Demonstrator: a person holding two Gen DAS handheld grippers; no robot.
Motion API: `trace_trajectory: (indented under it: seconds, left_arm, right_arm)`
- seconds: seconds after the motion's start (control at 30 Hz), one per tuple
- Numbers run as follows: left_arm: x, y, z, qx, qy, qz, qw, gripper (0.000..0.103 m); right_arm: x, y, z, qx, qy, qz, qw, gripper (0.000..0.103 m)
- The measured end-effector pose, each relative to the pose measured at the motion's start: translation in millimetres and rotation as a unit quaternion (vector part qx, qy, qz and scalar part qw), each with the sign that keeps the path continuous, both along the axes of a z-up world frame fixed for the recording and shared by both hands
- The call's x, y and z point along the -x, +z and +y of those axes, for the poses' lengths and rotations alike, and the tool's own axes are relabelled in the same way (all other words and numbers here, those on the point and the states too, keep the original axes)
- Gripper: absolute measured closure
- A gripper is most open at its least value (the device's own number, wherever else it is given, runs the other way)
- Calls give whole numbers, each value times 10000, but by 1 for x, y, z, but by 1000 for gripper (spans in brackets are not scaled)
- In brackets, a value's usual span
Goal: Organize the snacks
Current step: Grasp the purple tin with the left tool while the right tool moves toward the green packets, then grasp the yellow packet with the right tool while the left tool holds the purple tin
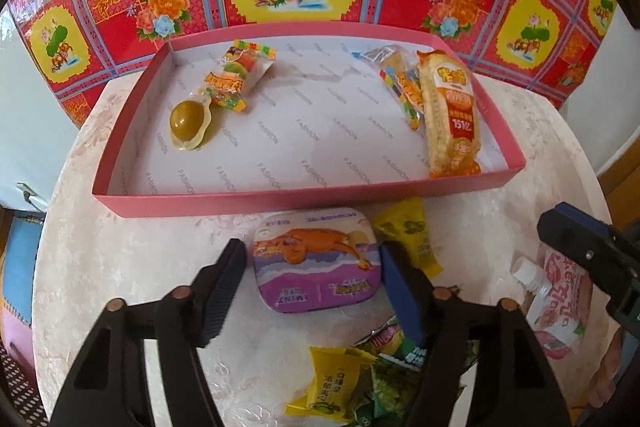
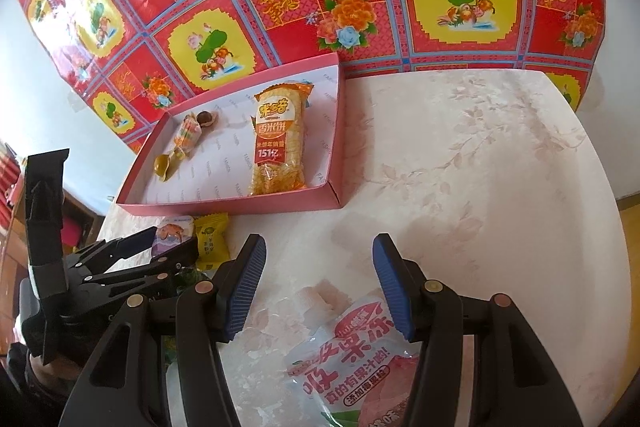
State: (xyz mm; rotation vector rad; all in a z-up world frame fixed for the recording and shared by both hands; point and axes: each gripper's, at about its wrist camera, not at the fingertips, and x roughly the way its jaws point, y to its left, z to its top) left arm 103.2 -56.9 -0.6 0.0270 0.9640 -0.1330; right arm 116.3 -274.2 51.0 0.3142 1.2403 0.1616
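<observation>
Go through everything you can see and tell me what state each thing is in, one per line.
Pink tray: open, partly filled.
Rice cracker pack: sealed, lying in the tray.
Purple tin: lid shut, on the table, between the left claw's fingers.
Left claw: open around the tin.
Jelly pouch: capped, lying flat.
Right claw: open, empty.

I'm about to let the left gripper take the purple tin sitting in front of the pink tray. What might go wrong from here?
1. The right finger sits against the yellow packet beside the purple tin; closing may pinch both.
2. The tin looks smooth and rounded, so it could slip.
3. The pink tray wall stands just beyond; a low carry might catch it.
</observation>
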Motion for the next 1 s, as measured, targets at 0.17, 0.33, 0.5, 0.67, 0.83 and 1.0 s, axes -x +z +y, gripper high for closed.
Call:
trace_trajectory:
  seconds: [0.17,0.33,0.5,0.67,0.83,1.0]
  left_arm:
    - [1,1,8,80,65,-26,9999,37]
    - [5,8,18,162,150,-107,9997,37]
    - [8,13,32,168,321,-201,9991,37]
    - [11,11,46,195,452,-191,9986,37]
    - [15,8,61,276,534,-186,9980,37]
    - [19,5,71,313,597,-177,9976,37]
  right_arm:
    - [0,0,5,12,30,26,10000,46]
    - [-1,1,14,44,150,36,9999,46]
    - [-2,1,26,162,297,94,9994,46]
    - [-3,0,39,156,394,192,9989,46]
    - [-4,-3,56,113,554,297,9980,46]
    - [-7,-4,75,74,704,291,9971,46]
